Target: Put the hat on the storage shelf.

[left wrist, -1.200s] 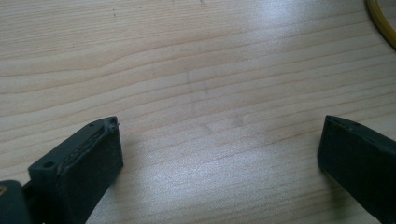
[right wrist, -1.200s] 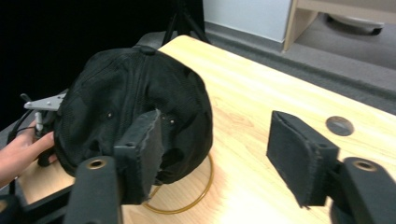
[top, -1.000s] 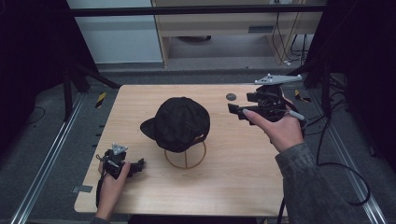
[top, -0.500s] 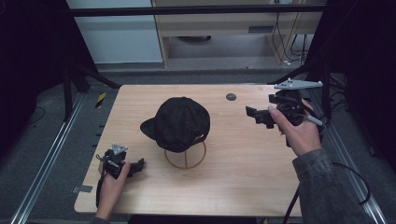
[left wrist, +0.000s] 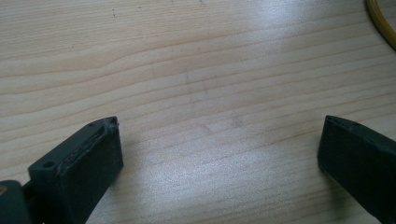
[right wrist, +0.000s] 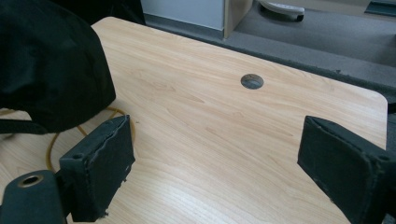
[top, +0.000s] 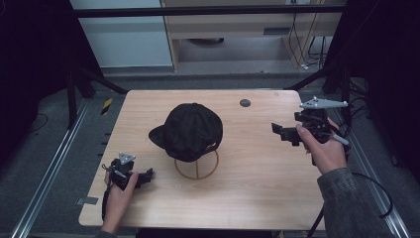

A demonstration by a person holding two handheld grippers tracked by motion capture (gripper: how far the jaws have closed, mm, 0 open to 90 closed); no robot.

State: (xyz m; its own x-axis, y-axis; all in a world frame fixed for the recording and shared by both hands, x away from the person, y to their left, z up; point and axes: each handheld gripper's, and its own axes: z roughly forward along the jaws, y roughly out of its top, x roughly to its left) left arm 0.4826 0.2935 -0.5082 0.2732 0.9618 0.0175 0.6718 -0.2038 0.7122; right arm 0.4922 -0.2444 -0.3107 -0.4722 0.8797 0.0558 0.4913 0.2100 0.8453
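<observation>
Right gripper has drawn back from cap (jaws apart).

**No legible text**

No words, labels, brand marks, numbers or signs can be read anywhere in these views. The black cap at the table's middle shows no logo or lettering that can be made out. The wooden table carries no print. A yellow-and-black striped strip lies on the floor off the far left corner, a pattern without characters.
</observation>
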